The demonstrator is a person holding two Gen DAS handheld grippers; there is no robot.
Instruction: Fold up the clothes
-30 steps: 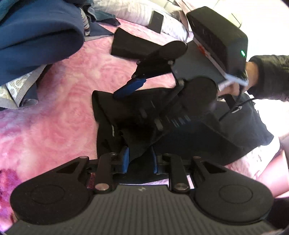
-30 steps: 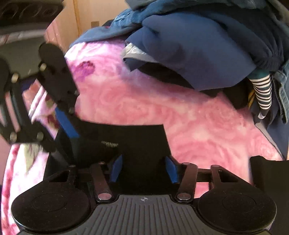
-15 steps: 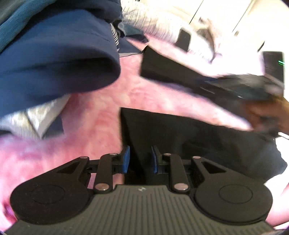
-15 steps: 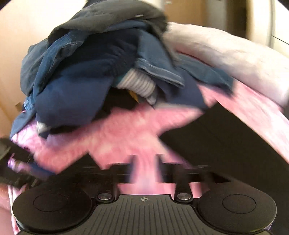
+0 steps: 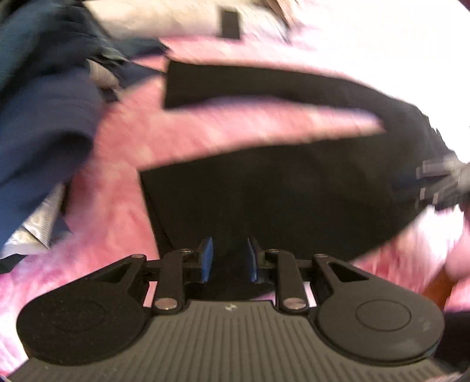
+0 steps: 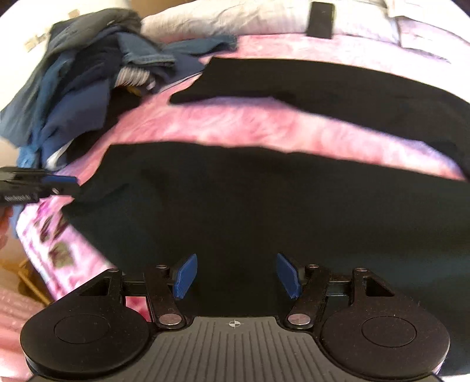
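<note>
Left tongs (image 5: 228, 258) grip black trousers (image 5: 279, 191); right tongs (image 6: 236, 277) open above them

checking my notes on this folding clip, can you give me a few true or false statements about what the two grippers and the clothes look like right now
1. The left gripper has black cloth between its blue fingers. True.
2. The right gripper is clamped tight on a striped sock. False: its fingers stand wide apart over the black garment, pinching nothing.
3. The black garment lies on a green sheet. False: the cover under it is pink.
4. A heap of blue clothes sits at the far left in the right wrist view. True.
5. A pale pillow lies beyond the pink cover. True.
</note>
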